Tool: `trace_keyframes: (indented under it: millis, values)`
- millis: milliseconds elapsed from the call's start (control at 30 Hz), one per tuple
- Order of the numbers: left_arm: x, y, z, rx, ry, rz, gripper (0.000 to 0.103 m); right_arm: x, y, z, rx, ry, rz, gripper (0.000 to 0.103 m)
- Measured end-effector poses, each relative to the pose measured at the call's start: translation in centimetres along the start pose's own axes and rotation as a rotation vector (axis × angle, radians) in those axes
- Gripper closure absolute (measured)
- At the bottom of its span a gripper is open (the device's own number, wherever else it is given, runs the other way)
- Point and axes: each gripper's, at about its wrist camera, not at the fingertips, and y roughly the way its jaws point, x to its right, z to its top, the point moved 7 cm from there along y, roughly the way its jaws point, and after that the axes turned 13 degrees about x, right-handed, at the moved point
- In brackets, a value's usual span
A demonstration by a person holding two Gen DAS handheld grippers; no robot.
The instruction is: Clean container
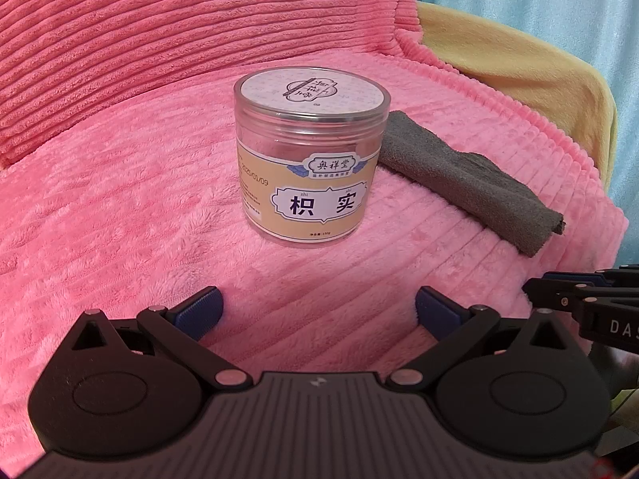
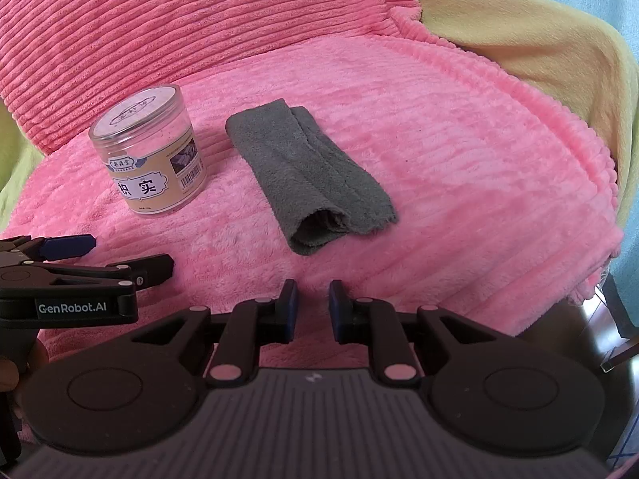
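Observation:
A clear plastic jar [image 1: 311,155] with a tan label and a lid stands upright on the pink blanket [image 1: 120,199]. It also shows in the right wrist view [image 2: 149,151] at the left. A folded grey cloth [image 2: 307,175] lies just right of the jar, also seen in the left wrist view [image 1: 467,181]. My left gripper [image 1: 317,311] is open wide and empty, short of the jar. My right gripper [image 2: 312,309] is empty, its jaws a narrow gap apart, short of the cloth. Each gripper shows at the edge of the other's view: the right gripper [image 1: 567,295], the left gripper [image 2: 116,257].
A pink ribbed cushion [image 2: 179,20] stands behind the jar. A yellow fabric [image 2: 539,32] lies at the back right. A light blue curtain [image 1: 559,0] hangs behind. The blanket's edge drops off at the right [image 2: 599,263].

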Motion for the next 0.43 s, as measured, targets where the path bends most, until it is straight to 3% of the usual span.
trace_keyframes:
  millis: [433]
  values:
    - [0.22, -0.11, -0.07, 0.006, 0.000, 0.003, 0.000, -0.22, 0.06, 0.00, 0.000, -0.001, -0.002, 0.088]
